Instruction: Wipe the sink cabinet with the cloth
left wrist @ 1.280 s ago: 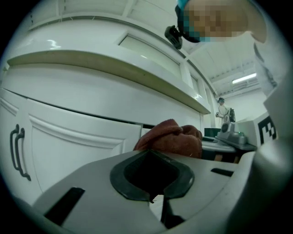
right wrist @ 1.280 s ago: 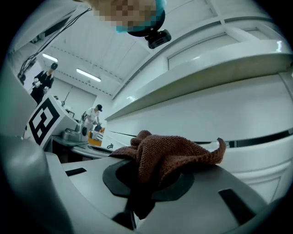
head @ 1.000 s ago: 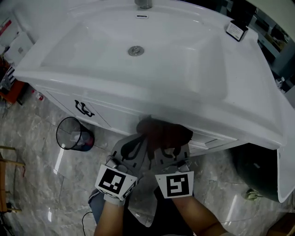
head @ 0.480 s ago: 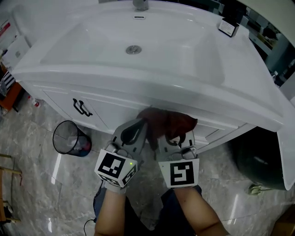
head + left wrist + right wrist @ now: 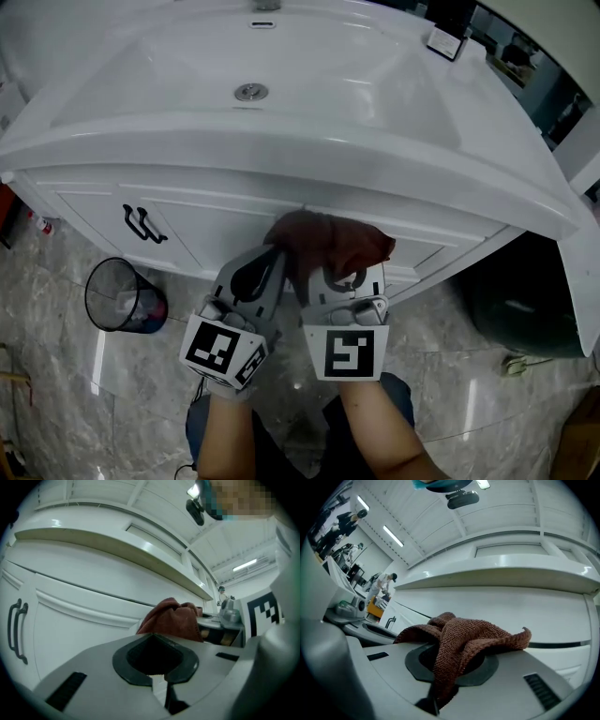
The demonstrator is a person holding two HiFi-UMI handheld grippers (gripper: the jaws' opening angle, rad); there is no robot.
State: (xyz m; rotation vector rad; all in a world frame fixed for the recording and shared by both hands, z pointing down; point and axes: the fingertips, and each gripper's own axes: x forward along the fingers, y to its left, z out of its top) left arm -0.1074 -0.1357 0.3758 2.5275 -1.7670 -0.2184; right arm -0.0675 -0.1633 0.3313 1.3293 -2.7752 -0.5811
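Note:
A brown cloth [image 5: 328,242] is bunched against the front of the white sink cabinet [image 5: 202,217], just under the basin's overhang. My right gripper [image 5: 343,274] is shut on the cloth [image 5: 464,639], which drapes over its jaws and hides the tips. My left gripper [image 5: 265,267] sits right beside it on the left, jaws shut with nothing between them. In the left gripper view the cloth [image 5: 171,619] shows just past the left gripper [image 5: 157,641], close to the cabinet panel.
The white basin [image 5: 281,84] juts out above the grippers. A black door handle [image 5: 141,225] is on the cabinet's left. A mesh waste bin [image 5: 122,300] stands on the marble floor at left, a dark round object [image 5: 516,309] at right.
The head view has tilted, so more of the cabinet front shows. Both grippers and the cloth stay side by side against the front and have shifted slightly along it.

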